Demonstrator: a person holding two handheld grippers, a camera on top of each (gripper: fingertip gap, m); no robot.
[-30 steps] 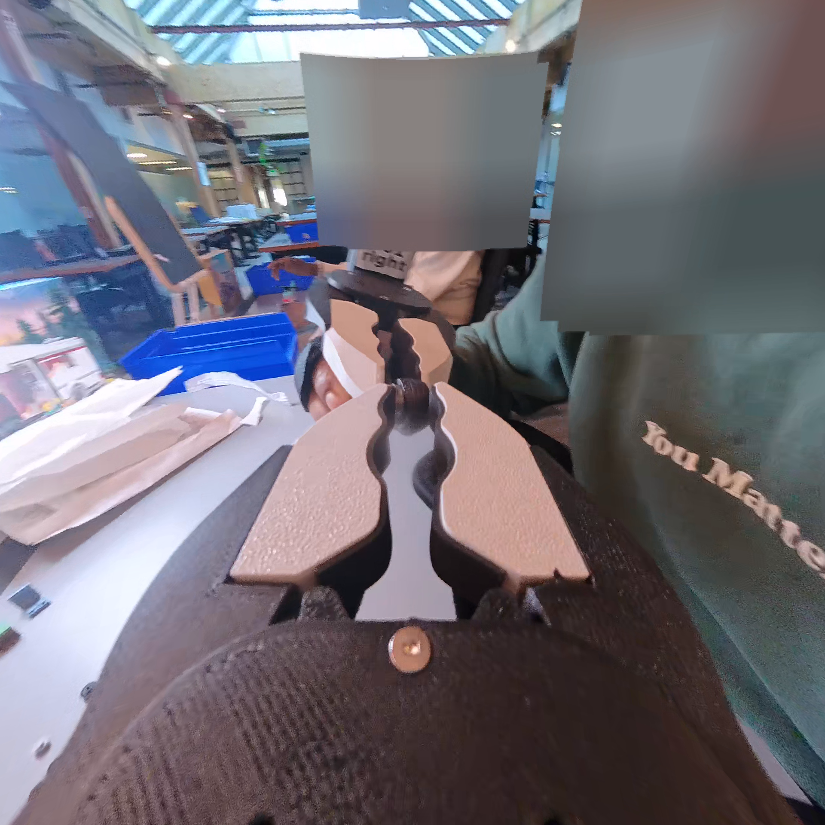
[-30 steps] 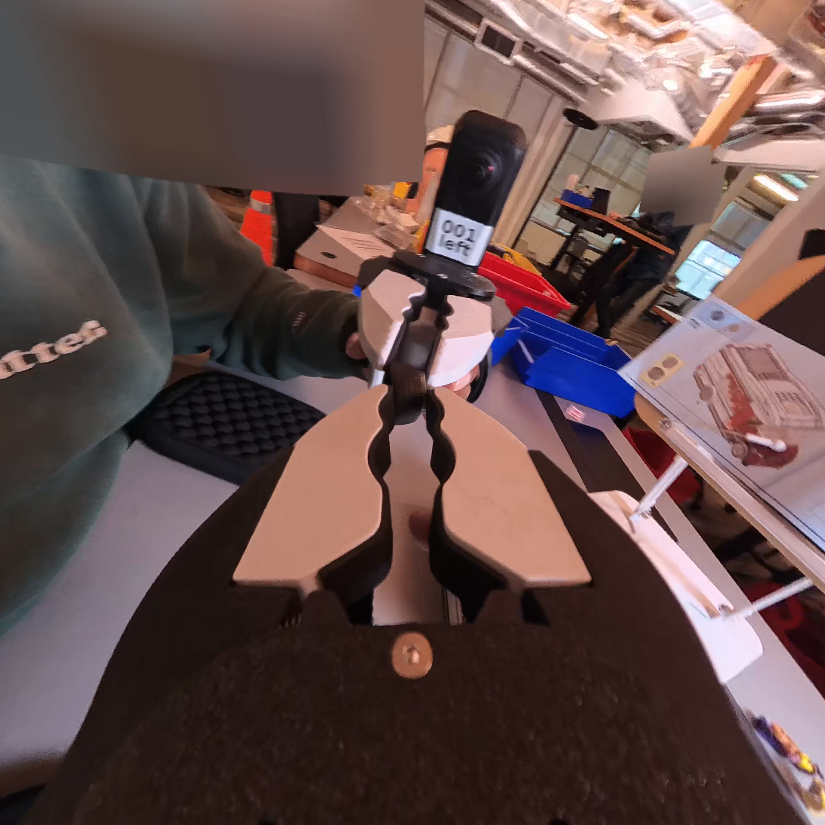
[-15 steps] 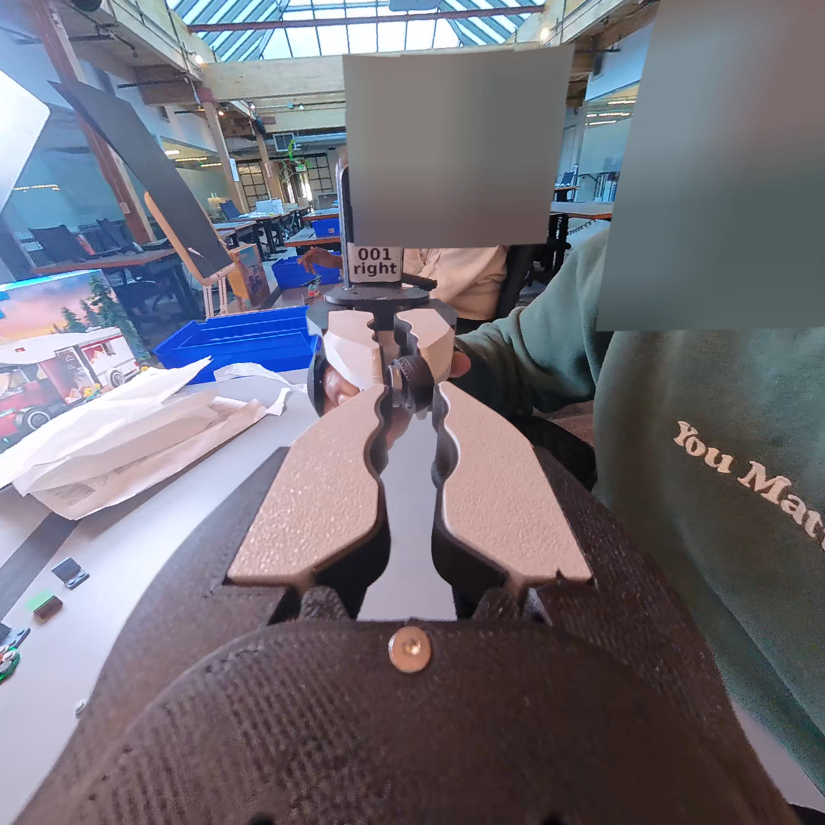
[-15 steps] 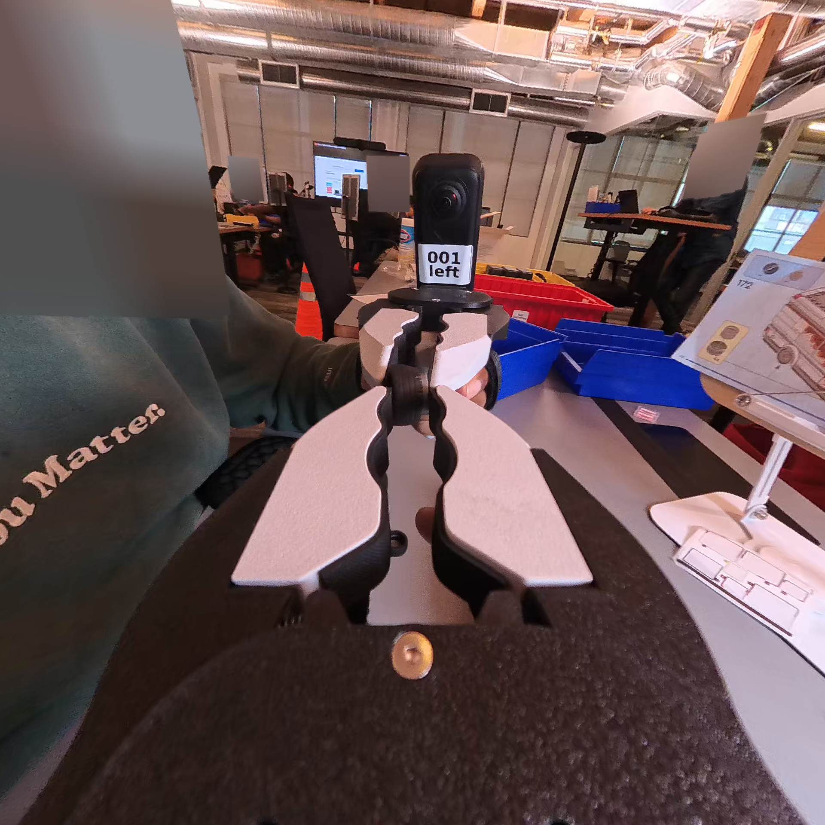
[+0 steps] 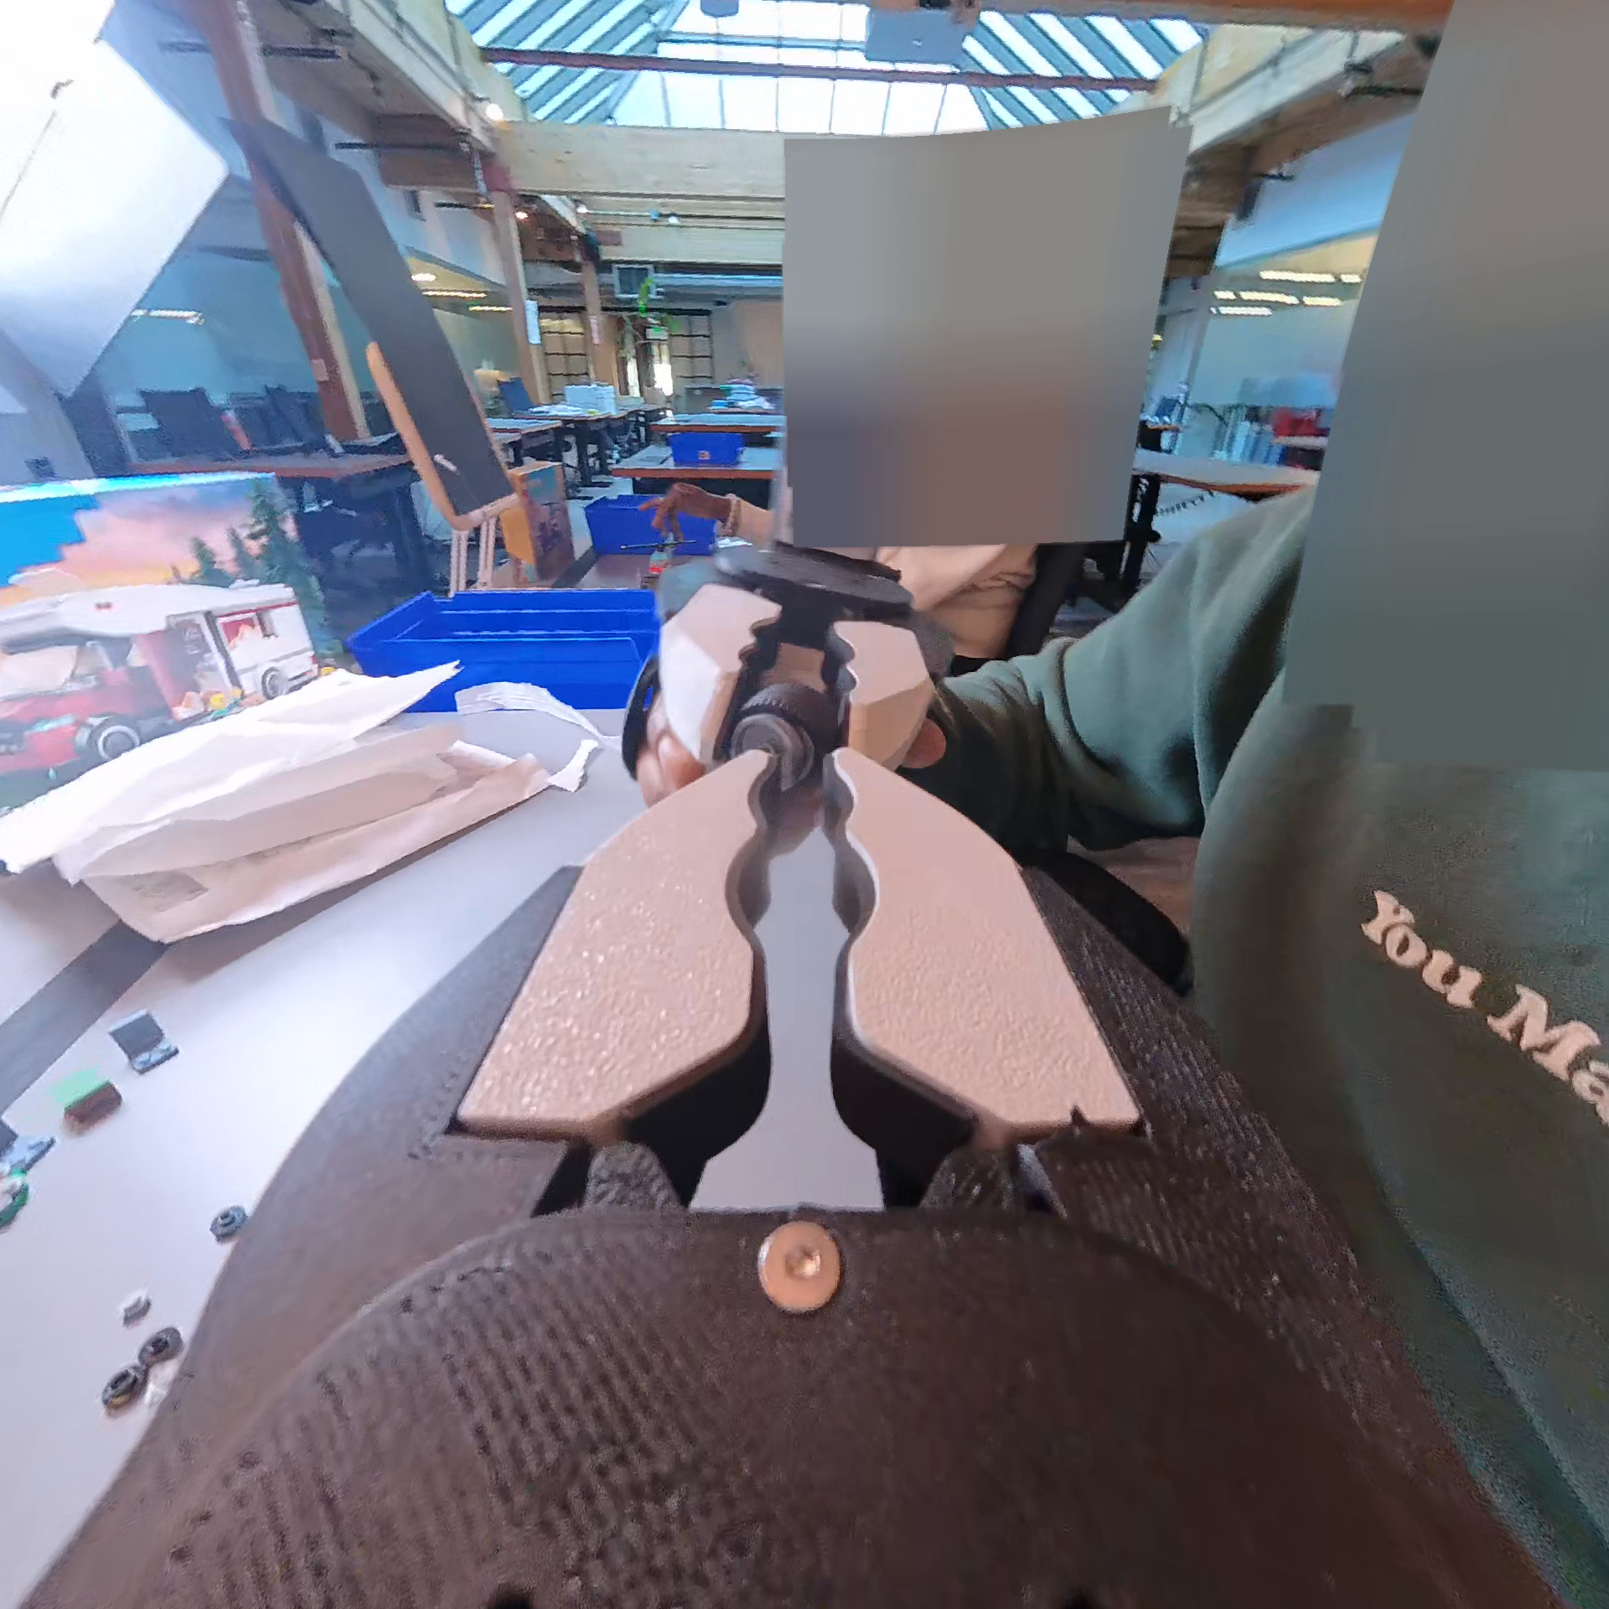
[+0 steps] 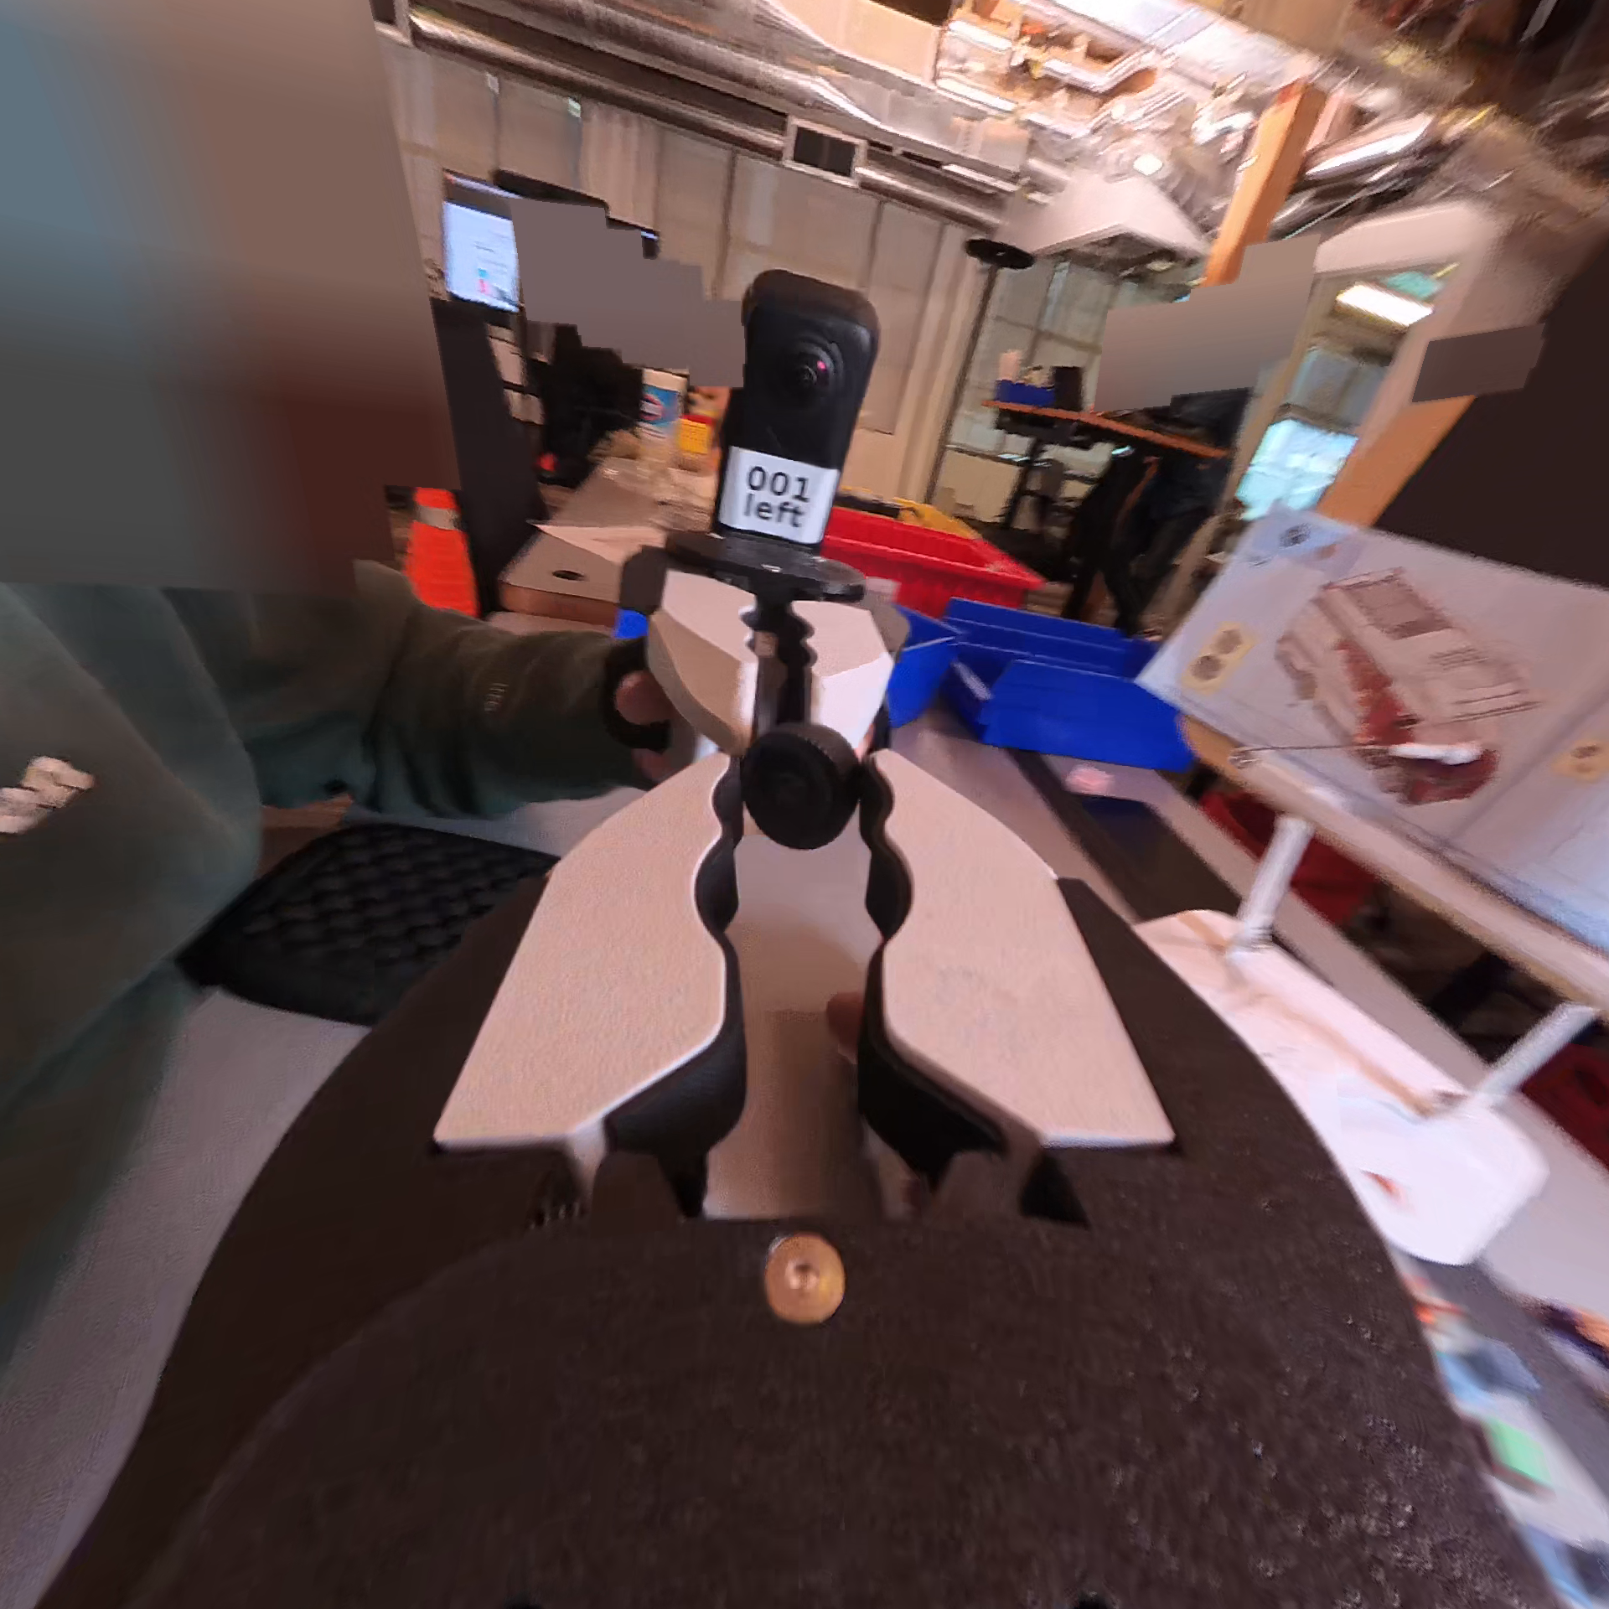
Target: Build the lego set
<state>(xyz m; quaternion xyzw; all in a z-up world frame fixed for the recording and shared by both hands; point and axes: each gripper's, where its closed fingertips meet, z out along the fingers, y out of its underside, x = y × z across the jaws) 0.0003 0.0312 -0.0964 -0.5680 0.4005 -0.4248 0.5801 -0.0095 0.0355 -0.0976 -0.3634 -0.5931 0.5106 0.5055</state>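
Black ridged wheel [image 6: 799,794], seemingly pinched between both claws.

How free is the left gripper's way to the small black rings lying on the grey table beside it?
Probably free: the small black rings lie loose on the grey table beside the left gripper, with nothing over them. Its tips sit at the black wheel by the right gripper.
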